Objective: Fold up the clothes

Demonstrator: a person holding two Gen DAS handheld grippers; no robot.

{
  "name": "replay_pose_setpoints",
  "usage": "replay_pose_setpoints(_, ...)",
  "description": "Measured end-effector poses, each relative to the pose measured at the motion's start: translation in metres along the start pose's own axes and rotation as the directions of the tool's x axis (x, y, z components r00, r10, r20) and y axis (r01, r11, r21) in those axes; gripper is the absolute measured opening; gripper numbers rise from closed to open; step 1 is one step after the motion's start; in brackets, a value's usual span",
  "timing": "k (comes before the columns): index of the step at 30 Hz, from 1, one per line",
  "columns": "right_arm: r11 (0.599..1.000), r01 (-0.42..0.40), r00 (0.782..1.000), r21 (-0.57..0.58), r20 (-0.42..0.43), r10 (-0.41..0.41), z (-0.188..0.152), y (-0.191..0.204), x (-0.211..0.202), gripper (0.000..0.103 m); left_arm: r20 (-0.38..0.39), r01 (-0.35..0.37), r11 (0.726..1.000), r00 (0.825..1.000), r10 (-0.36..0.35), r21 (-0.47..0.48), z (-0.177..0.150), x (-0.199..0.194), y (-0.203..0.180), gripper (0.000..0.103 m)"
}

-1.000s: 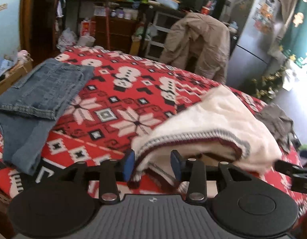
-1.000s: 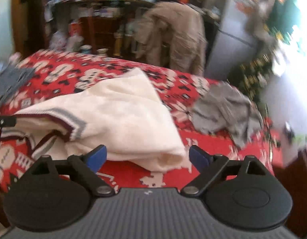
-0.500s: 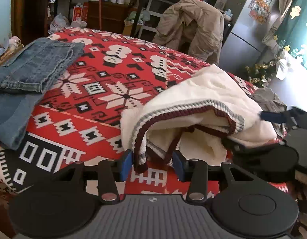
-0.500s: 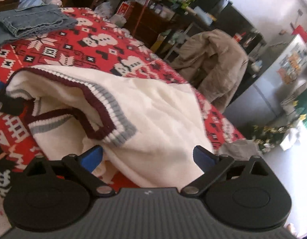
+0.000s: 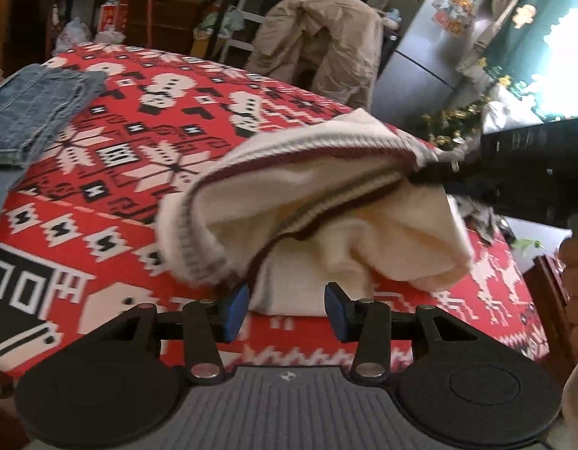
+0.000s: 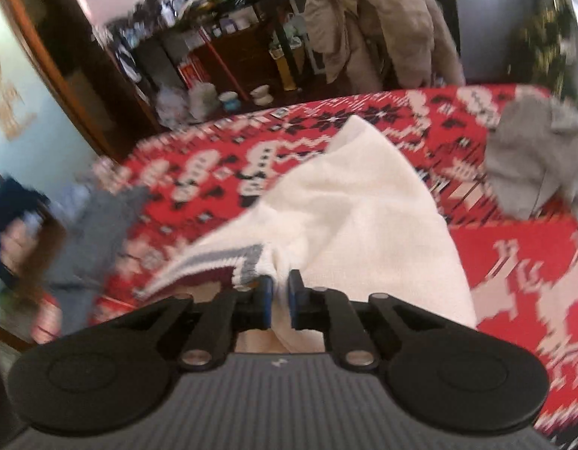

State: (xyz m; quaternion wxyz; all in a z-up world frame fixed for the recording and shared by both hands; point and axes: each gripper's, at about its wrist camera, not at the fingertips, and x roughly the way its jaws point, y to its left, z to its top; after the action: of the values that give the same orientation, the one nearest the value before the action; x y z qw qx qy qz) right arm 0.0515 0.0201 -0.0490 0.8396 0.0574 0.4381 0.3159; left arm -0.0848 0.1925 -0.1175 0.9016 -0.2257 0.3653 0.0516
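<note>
A cream sweater (image 5: 326, 195) with a maroon and grey striped hem hangs lifted over the red patterned blanket (image 5: 120, 172). My left gripper (image 5: 285, 307) holds the left end of the hem: the stripes run down to its left pad and bunched cream cloth fills the gap between the pads. In the right wrist view, my right gripper (image 6: 279, 296) is shut on the hem's other end, and the sweater (image 6: 356, 217) slopes away from it down to the blanket. The left wrist view shows the right gripper (image 5: 426, 174) pinching that corner at the right.
Folded blue jeans (image 5: 34, 112) lie at the blanket's left side. A crumpled grey garment (image 6: 532, 165) lies at the far right. Behind the bed are a beige coat over a chair (image 5: 319, 37), a fridge (image 5: 431, 37) and cluttered shelves. A wooden post (image 5: 551, 292) stands at the right.
My right gripper, open before, has closed on the right end of the hem. The sweater has risen off the blanket and now stretches between both grippers.
</note>
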Motion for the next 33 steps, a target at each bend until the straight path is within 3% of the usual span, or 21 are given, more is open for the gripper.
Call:
replay_pose_setpoints(10,0.96,-0.223,0.975,0.168,0.049,0.218,0.017,0.012,-0.05,0.008,0.053,0.059,0.997,0.997,-0.056,-0.041,0.012,-0.006,-0.006,0.048)
replay_pose_setpoints(14,0.975,-0.195,0.98,0.103,0.051,0.19,0.017,0.026,-0.057,0.009,0.074,0.082,0.995,0.994,-0.078,-0.057,0.016,-0.008,-0.009,0.049)
replay_pose_setpoints(16,0.984,-0.162,0.987,0.074,0.029,0.161,0.013,0.03,-0.053,0.015,0.075,0.094,0.993,0.993,-0.089,-0.073,0.018,-0.007,-0.008,0.049)
replay_pose_setpoints(18,0.991,-0.129,0.992,0.043,0.009,0.129,0.009,0.034,-0.051,0.029,0.052,0.091,0.991,0.995,-0.086,-0.098,0.018,-0.002,-0.002,0.049)
replay_pose_setpoints(26,0.999,-0.033,0.999,-0.017,0.02,0.034,0.0,0.018,-0.051,0.057,0.014,0.131,0.983,0.991,-0.13,-0.125,0.009,0.014,-0.003,0.049)
replay_pose_setpoints(28,0.999,-0.023,0.999,-0.035,0.029,0.024,0.003,0.012,-0.054,0.062,0.016,0.143,0.98,0.99,-0.142,-0.137,0.009,0.018,-0.005,0.051)
replay_pose_setpoints(30,0.999,-0.014,0.998,-0.052,0.057,0.017,0.008,0.009,-0.06,0.076,0.02,0.155,0.975,0.988,-0.154,-0.156,0.011,0.024,-0.006,0.053)
replay_pose_setpoints(33,0.997,-0.003,0.995,-0.075,0.1,0.011,0.017,0.005,-0.068,0.083,0.013,0.157,0.973,0.988,-0.157,-0.168,0.016,0.033,-0.009,0.053)
